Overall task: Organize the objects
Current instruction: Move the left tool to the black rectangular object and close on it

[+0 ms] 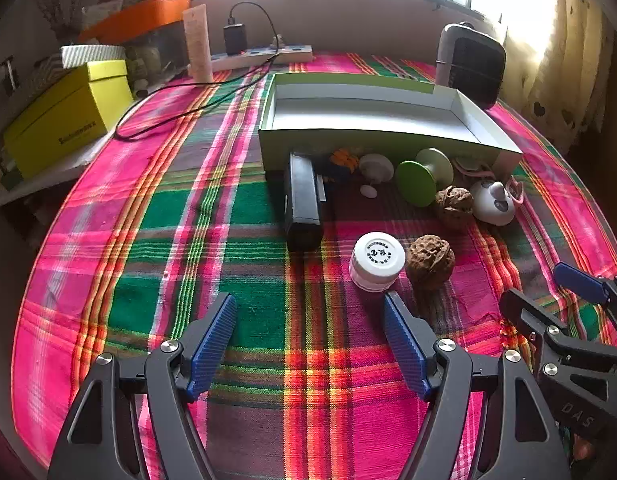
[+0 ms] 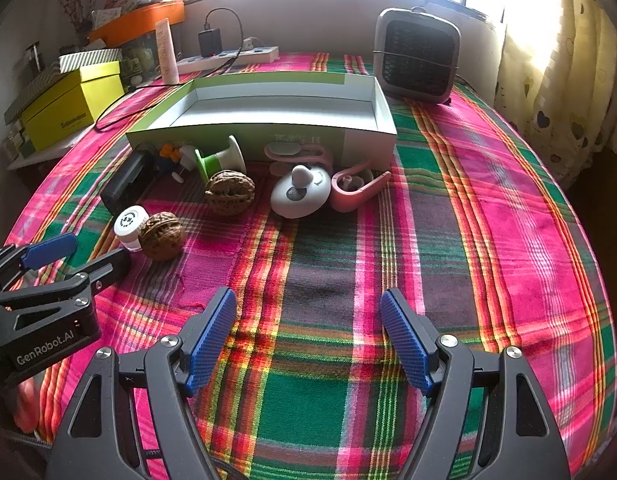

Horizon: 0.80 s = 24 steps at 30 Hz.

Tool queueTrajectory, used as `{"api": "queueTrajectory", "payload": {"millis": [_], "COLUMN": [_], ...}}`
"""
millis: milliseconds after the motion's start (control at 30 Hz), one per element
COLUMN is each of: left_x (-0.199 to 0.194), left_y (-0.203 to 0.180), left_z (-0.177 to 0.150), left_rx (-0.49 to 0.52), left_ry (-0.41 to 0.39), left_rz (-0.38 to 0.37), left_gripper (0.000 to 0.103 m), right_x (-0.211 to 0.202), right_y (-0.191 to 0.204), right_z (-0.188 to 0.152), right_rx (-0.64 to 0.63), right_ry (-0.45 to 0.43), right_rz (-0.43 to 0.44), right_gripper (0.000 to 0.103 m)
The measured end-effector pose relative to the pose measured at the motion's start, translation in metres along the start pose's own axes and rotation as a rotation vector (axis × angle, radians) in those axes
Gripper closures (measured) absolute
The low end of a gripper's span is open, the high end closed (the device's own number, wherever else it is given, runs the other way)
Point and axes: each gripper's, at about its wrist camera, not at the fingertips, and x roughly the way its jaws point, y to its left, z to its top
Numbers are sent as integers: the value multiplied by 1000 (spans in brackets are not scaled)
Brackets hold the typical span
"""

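Observation:
An empty green-and-white box [image 1: 372, 110] [image 2: 276, 108] lies on the plaid cloth. In front of it lie a black stapler [image 1: 303, 200] [image 2: 126, 186], a white jar [image 1: 377, 261] [image 2: 130, 226], two walnuts [image 1: 430, 266] [image 1: 454, 202] [image 2: 162, 235] [image 2: 229, 192], a green spool [image 1: 420, 178] [image 2: 216, 160], a white round gadget [image 1: 493, 202] [image 2: 301, 194] and a pink clip [image 2: 356, 188]. My left gripper [image 1: 310, 312] is open and empty, just short of the jar. My right gripper [image 2: 308, 308] is open and empty over bare cloth. Each gripper shows in the other's view [image 1: 548, 292] [image 2: 82, 254].
A yellow box [image 1: 68, 116] [image 2: 68, 102] and an orange tray [image 1: 140, 16] stand at the left. A power strip [image 1: 264, 56] with charger and cable, a tube [image 1: 197, 44] and a small grey heater [image 2: 418, 56] [image 1: 470, 64] stand at the back. Curtains hang at the right.

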Motion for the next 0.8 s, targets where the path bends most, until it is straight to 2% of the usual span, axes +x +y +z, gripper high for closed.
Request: {"api": "queueTrajectory", "payload": {"millis": [600,800], "left_x": [2,1], "left_y": [-2,9], "left_z": [5,9], "left_rx": [22,-15], "left_ry": [10,-2], "left_rz": [-20,-67], "left_gripper": [30,30], "right_x": [2,1], "right_y": [0,-6], "right_z": [2,3], "right_rx": [-26,-7], "right_ry": [-6,-15], "right_rz": [34,58], "right_gripper": [28,28]}}
